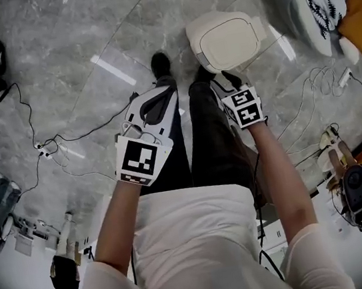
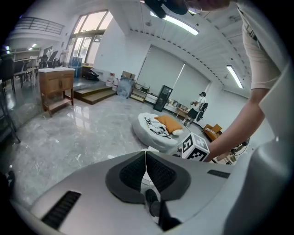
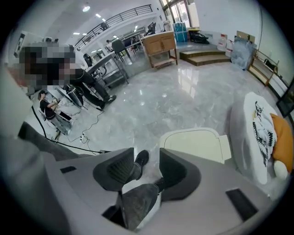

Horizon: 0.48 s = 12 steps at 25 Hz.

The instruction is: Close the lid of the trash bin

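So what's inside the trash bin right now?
Only the cream lid shows, lying flat across the top of the trash bin with nothing resting on it. Whatever is inside is covered by that lid and cannot be seen.

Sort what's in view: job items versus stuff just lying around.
Job:
trash bin, lid down
left hand-held gripper, shut
right hand-held gripper, open, empty

Lying about:
floor cables
white floor cushion
orange pillow
wooden cabinet
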Available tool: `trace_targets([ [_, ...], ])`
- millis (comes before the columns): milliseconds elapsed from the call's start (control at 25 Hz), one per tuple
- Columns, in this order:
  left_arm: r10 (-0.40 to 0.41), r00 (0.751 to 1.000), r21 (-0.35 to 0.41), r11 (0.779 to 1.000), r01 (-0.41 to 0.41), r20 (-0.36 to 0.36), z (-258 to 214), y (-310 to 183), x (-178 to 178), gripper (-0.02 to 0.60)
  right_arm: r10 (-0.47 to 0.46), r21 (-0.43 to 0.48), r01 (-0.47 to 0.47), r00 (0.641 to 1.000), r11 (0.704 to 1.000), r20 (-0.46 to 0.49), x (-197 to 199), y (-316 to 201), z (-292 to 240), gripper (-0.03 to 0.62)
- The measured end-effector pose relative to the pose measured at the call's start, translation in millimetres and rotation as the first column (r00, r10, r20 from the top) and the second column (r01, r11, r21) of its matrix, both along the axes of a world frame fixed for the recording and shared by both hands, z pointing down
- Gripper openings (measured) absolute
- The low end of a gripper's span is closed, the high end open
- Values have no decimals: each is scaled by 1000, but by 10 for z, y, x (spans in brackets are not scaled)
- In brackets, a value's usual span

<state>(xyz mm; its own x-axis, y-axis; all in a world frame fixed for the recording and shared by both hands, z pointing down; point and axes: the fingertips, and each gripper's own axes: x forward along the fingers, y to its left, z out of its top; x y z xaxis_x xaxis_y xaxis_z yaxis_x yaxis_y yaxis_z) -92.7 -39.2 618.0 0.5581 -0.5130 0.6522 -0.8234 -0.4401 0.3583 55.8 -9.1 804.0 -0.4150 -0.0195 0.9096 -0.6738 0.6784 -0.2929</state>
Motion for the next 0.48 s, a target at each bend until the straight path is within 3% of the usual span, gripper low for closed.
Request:
trace_targets([
  [320, -28, 996, -40, 999, 24, -85, -535, 90, -20, 18, 88, 72, -88, 996, 994, -7, 132, -132, -804, 125],
  [480, -19, 997, -11, 1000, 18, -73, -770, 40, -68, 18, 176, 112, -173, 984, 979, -13, 288, -222, -1085, 69],
])
